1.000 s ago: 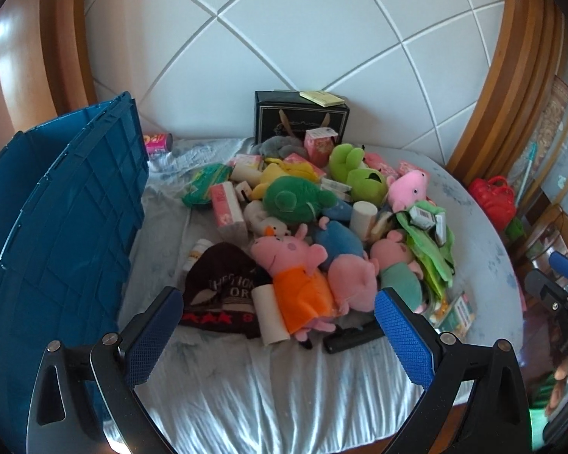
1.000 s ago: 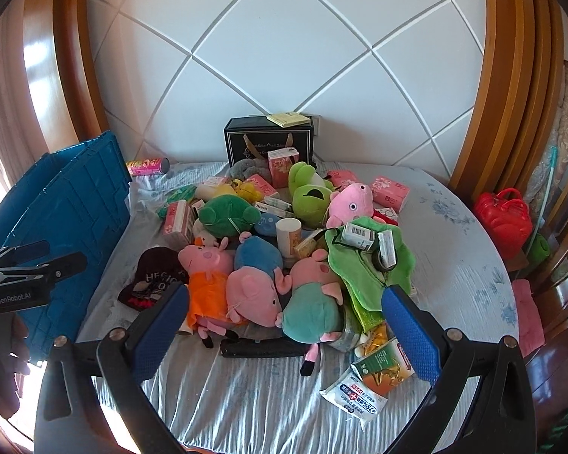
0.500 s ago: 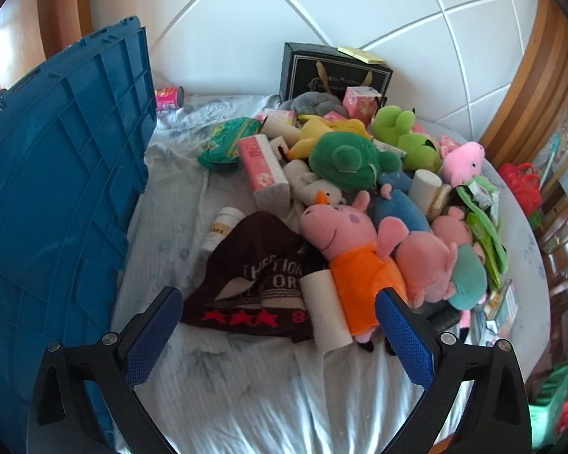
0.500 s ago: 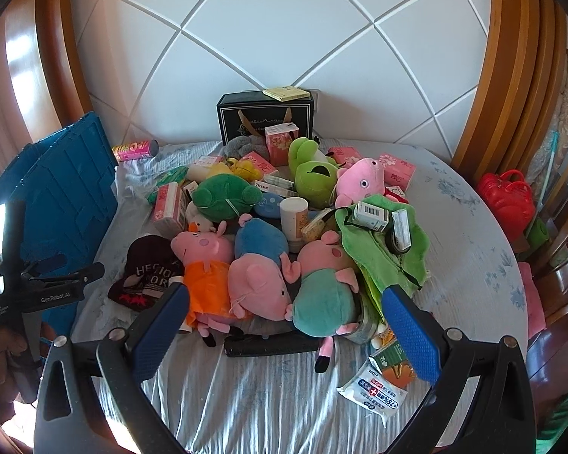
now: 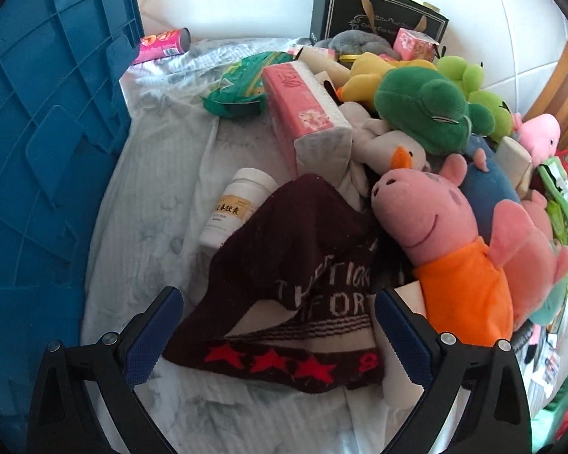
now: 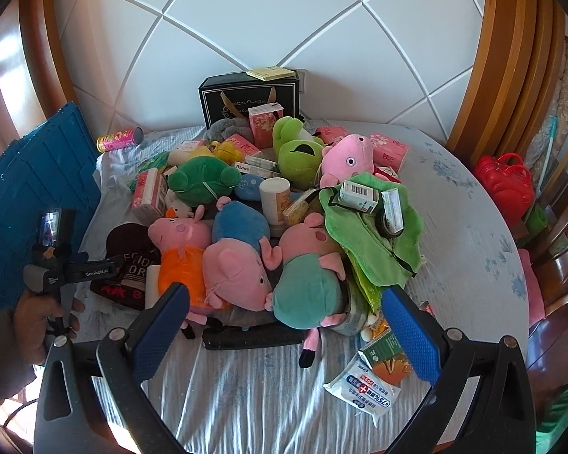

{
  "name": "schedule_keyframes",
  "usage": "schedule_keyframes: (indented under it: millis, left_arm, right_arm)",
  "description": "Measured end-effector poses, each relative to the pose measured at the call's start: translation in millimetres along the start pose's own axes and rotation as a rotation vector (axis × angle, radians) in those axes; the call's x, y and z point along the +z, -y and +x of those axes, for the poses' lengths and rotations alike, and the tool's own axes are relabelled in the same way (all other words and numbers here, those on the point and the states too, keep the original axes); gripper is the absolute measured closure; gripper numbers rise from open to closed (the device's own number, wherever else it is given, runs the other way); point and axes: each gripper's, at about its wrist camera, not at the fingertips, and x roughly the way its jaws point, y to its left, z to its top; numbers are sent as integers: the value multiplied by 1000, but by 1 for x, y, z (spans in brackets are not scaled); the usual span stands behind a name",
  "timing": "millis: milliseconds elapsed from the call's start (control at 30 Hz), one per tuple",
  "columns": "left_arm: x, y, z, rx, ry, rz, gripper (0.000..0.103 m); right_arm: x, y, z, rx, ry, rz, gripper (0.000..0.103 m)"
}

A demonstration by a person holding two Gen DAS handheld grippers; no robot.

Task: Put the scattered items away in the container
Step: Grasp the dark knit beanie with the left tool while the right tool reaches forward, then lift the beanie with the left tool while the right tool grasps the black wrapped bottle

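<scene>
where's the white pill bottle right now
In the left wrist view, the white pill bottle lies on the sheet, tucked under the dark knit hat, between the blue container and the pink tissue pack.

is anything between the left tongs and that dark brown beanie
Nothing visible. The left tongs are open with the dark brown beanie directly between the pads. The pig in orange crowds its right edge, and a white bottle lies beyond it.
</scene>
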Motion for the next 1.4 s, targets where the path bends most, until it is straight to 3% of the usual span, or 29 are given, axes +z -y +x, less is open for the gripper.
schedule_keyframes:
  millis: [233,400,433,467,567,667,933,1167,1400]
  left_arm:
    - [14,10,29,17,-34,10,0]
    - [12,11,46,19,-96,-9,3]
    - [11,11,48,26,-109,-9,13]
    - [9,11,49,28,-117,-8,32]
    - [4,16,49,23,-127,25,70]
    - [-1,20,38,0,-103,44,82]
    - [-3,10,-8,-75,-3,-13,86]
    - [4,-12,-61,-116,95,-44,86]
    - [-4,-32,-95,-116,120,-135,86]
  right_arm:
    - [-29,42,36,-15,-66,22,0]
    - [-50,46,63,30,-108,9,0]
    - [-54,43,68,48,-117,-7,0]
    - [-58,38,73,63,-123,-24,0]
    - [-68,25,89,112,-143,-62,0]
    - [-77,17,102,124,-169,-76,0]
    - [-88,0,128,152,-186,-118,0]
    - [-90,-68,150,256,-117,-530,0]
    - [-98,-93,190,377,-201,-798,1]
